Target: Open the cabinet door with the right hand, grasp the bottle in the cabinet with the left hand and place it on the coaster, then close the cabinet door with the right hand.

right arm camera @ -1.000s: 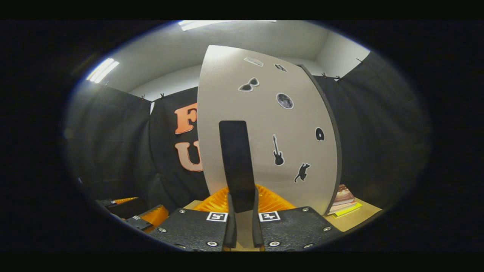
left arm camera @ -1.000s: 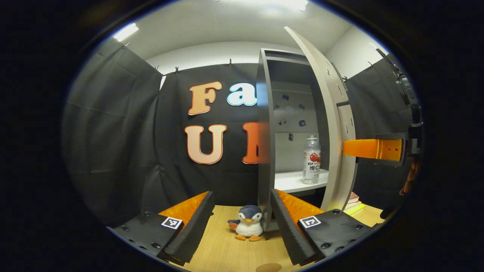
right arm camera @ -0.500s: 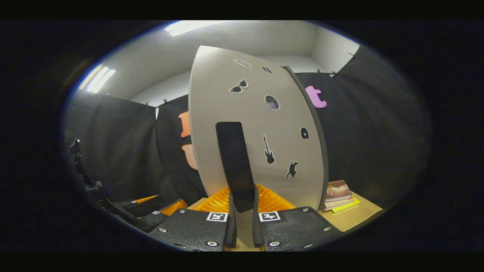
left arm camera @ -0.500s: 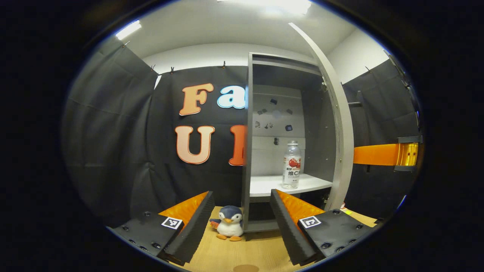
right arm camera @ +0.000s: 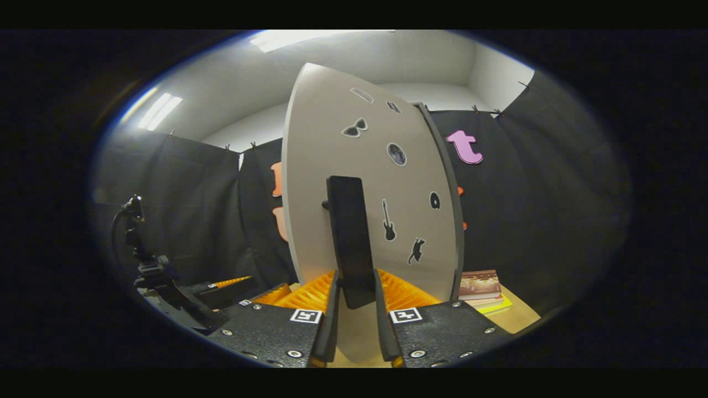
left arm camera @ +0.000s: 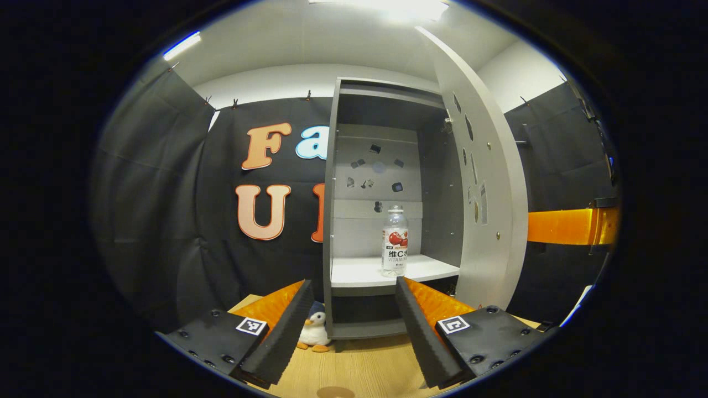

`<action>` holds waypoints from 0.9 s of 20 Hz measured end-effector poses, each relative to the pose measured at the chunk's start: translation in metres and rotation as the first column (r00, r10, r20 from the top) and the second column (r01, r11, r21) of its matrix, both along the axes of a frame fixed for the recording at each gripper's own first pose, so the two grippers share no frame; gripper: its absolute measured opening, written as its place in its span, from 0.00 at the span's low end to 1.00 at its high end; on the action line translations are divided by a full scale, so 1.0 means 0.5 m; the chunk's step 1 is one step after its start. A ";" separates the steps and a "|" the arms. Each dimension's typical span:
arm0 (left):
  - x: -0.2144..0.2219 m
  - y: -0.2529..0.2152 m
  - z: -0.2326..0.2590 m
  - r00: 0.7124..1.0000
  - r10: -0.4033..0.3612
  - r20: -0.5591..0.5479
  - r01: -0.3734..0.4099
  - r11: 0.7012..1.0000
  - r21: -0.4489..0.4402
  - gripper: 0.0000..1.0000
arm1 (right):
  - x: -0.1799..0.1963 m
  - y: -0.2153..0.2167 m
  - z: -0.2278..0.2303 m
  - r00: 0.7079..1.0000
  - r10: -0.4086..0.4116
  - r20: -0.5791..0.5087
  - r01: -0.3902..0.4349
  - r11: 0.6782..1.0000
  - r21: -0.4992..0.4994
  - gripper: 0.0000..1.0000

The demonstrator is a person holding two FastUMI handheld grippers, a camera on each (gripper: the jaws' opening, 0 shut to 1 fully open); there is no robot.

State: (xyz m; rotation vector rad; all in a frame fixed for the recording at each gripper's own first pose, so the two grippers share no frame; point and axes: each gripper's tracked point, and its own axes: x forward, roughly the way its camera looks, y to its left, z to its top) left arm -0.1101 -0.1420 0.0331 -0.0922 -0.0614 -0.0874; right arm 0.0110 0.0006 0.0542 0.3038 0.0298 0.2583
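Observation:
The grey cabinet (left arm camera: 337,221) stands open, and a clear bottle (left arm camera: 395,240) with a red and white label is upright on its white shelf (left arm camera: 359,272). My left gripper (left arm camera: 351,326) is open, low over the wooden table, some way in front of the shelf and apart from the bottle. A round brown coaster (left arm camera: 334,392) peeks in at the bottom edge. The door (right arm camera: 376,193) with black stickers is swung wide, and my right gripper (right arm camera: 357,315) is shut on its black handle (right arm camera: 351,237). One finger of the right gripper (left arm camera: 564,226) reaches in behind the door (left arm camera: 489,182).
A penguin plush (left arm camera: 314,331) sits on the table by the cabinet's lower left corner. A stack of books (right arm camera: 480,286) lies to the right of the door. A black stand (right arm camera: 144,260) rises at the left in the right gripper view.
The door has swung further open with the right gripper on its handle. The left gripper has shifted, so the cabinet opening and the bottle now sit closer to the middle between its fingers.

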 end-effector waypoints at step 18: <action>-0.024 -0.106 0.015 0.997 -0.074 0.011 0.074 0.997 0.021 0.96 | -0.051 -0.222 -0.047 0.960 -0.269 -0.077 0.268 0.963 -0.032 0.37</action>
